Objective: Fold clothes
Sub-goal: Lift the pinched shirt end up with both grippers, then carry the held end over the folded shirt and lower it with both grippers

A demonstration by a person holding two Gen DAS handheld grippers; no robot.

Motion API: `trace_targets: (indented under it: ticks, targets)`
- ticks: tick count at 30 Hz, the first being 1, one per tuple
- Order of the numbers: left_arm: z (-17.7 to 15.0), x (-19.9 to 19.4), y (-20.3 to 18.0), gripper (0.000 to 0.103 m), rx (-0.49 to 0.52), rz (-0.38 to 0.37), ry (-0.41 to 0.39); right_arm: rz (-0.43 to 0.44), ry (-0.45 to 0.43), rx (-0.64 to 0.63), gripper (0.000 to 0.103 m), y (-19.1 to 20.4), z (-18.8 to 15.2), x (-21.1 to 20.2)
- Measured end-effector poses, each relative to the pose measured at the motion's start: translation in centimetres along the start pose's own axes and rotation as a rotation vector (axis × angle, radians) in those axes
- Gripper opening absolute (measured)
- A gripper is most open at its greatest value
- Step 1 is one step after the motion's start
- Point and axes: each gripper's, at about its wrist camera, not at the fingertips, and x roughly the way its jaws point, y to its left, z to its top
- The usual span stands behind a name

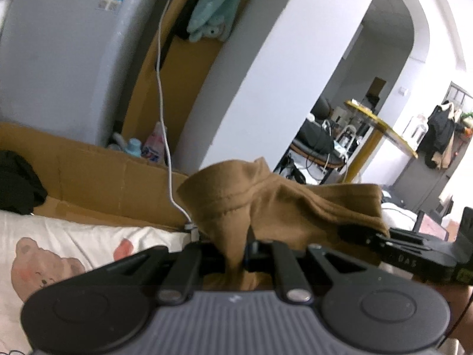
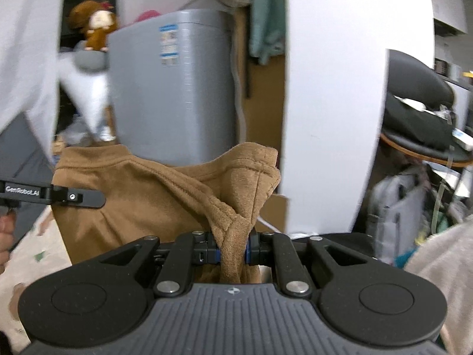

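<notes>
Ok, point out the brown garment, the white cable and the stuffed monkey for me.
brown garment point(image 2: 142, 195): right wrist view, on its flat front panel.
white cable point(image 1: 161, 94): left wrist view, mid-length against the cardboard.
stuffed monkey point(image 2: 96, 26): right wrist view, on its face.

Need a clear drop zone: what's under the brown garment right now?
Beside the lifted brown garment, printed bedding shows. Directly beneath is hidden by the cloth and both tongs, left and right.

Ahead of me a grey plastic bin stands against brown cardboard, beside a white curved wall. Through the arched doorway (brightly lit) I see a yellow-rimmed round table.
</notes>
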Motion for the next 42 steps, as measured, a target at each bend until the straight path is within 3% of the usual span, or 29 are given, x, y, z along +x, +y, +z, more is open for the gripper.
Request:
trace_targets:
  ticks: [7,16,31,42]
  targets:
    - [-0.1,1.1,-1.9,0.009,0.069,-0.02,0.01,-0.099,0.004,0.045,0.015,-2.0,0.0,0.5]
    - [0.2,2.0,-2.2,0.009,0.084,-0.036,0.022,-0.111,-0.006,0.067,0.015,-3.7,-0.3,0.9]
    - [-0.8,7.9,-4.9,0.009,0.139,-0.014,0.072,-0.113,0.024,0.038,0.015,-8.6,-2.3,2.1]
    - [-0.8,11.1,-6.3,0.009,0.142,-0.03,-0.011,-0.127,-0.038,0.071,0.015,-12.4,-2.8,2.5]
